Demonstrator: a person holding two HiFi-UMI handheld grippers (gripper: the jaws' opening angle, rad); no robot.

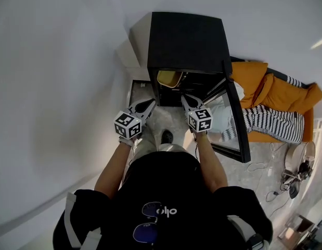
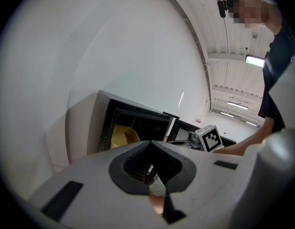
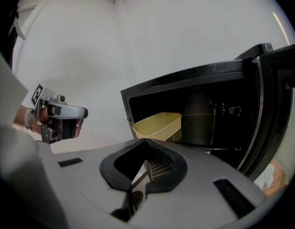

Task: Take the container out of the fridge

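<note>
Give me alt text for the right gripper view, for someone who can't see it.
An open black fridge holds a pale yellow container inside. The shut, empty right claw points toward it; the left claw shows at far left.

The right gripper (image 3: 146,140) has its jaws pressed together, with nothing in them. Ahead, a pale yellow plastic container (image 3: 158,125) sits inside the open black box-shaped fridge (image 3: 185,82). The left gripper (image 3: 66,121) hangs at the left.

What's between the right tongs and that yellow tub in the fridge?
Nothing: in the right gripper view only bare air separates the right tongs from the yellow tub; the fridge door stands open.
</note>
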